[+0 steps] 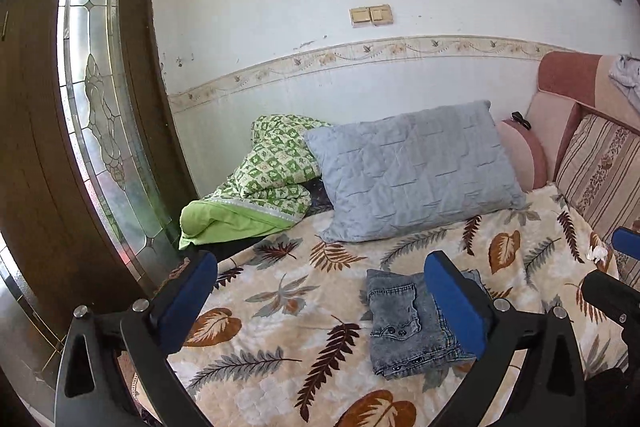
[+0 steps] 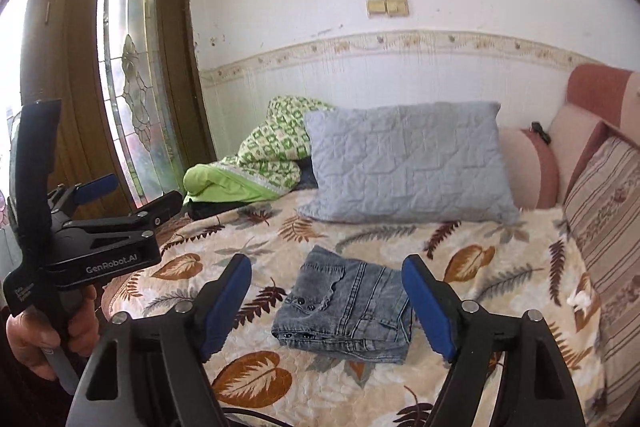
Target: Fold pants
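Folded pants [image 2: 344,311] lie on the bedspread [image 2: 500,291], ahead of my right gripper [image 2: 326,307], apart from both fingers. Behind them a pillow [image 2: 404,163] leans toward the wall. Left of the pillow, a bunched quilt [image 2: 272,155]. Right edge: a cushion [image 2: 608,227]. My left gripper [image 2: 132,199] hangs off to the left, before the door [image 2: 132,79].

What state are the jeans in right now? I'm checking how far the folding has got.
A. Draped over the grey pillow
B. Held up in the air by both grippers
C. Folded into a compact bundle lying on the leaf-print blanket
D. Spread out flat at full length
C: the jeans lie as a small folded bundle on the leaf-print blanket, with the right gripper and left gripper both open and holding nothing.
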`<state>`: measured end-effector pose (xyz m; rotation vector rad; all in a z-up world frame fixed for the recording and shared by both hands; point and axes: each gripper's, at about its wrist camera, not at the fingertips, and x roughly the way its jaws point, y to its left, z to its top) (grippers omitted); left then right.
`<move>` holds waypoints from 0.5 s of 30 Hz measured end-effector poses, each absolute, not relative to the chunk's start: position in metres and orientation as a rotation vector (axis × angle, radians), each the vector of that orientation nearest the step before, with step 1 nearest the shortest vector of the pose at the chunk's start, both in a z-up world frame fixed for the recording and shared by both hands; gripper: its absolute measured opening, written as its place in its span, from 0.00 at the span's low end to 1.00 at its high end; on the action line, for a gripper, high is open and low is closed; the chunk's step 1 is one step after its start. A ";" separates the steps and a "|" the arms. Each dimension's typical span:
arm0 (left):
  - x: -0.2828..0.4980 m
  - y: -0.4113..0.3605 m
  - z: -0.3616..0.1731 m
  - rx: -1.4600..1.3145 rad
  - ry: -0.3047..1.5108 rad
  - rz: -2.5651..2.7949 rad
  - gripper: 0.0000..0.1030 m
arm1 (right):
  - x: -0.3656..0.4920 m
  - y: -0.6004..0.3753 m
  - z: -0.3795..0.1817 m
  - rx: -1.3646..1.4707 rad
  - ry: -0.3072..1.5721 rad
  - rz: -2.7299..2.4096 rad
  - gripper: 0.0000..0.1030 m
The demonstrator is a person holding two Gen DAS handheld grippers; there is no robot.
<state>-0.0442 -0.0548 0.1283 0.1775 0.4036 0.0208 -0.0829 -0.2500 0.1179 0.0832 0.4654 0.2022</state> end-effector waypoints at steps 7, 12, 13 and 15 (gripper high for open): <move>-0.060 -0.049 0.144 0.151 0.376 0.038 1.00 | -0.104 -0.248 0.139 0.066 0.401 0.198 0.82; -0.061 -0.046 0.143 0.146 0.380 0.044 1.00 | -0.107 -0.248 0.137 0.071 0.390 0.197 0.82; -0.060 -0.046 0.142 0.145 0.383 0.048 1.00 | -0.107 -0.248 0.137 0.067 0.389 0.195 0.82; -0.058 -0.044 0.140 0.146 0.389 0.061 1.00 | -0.106 -0.247 0.134 0.057 0.393 0.193 0.82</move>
